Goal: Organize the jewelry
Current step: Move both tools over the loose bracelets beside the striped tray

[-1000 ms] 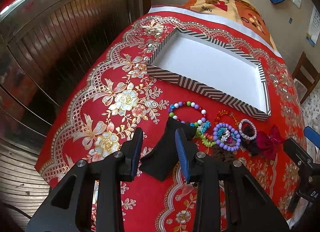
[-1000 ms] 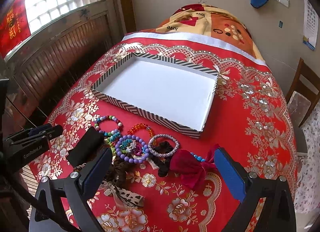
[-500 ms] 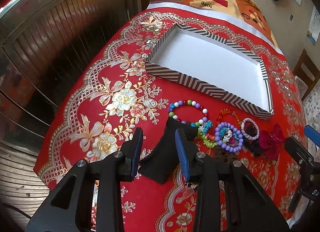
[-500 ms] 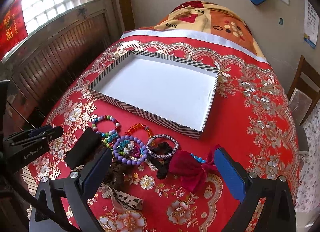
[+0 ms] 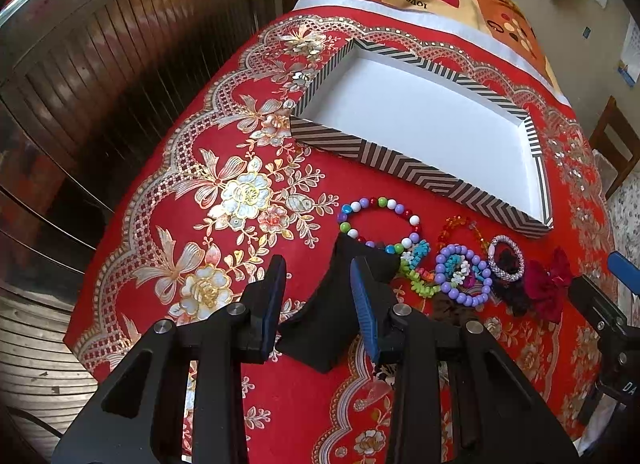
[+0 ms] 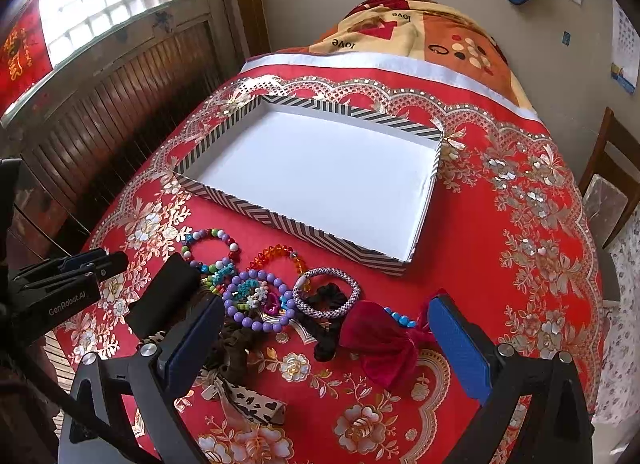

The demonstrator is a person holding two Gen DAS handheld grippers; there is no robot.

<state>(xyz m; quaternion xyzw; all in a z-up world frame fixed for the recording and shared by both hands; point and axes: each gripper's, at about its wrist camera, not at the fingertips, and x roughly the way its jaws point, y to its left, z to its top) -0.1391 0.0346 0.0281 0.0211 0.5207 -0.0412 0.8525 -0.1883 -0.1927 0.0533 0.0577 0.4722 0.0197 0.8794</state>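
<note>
STEP: first pick pending | LEFT: left claw (image 5: 318, 298) released, black foam wedge (image 5: 340, 312) between its jaws | RIGHT: right claw (image 6: 326, 340) released, above red velvet bow (image 6: 380, 340) | ADVICE: descend squarely; striped white-floored tray (image 6: 280, 223) lies beyond, bare.

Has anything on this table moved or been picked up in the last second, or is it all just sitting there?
Nothing visibly changed. The left gripper still hangs open over the black pad, the right gripper still stands wide open above the pile of bracelets and the red bow, and the striped tray still holds nothing.
</note>
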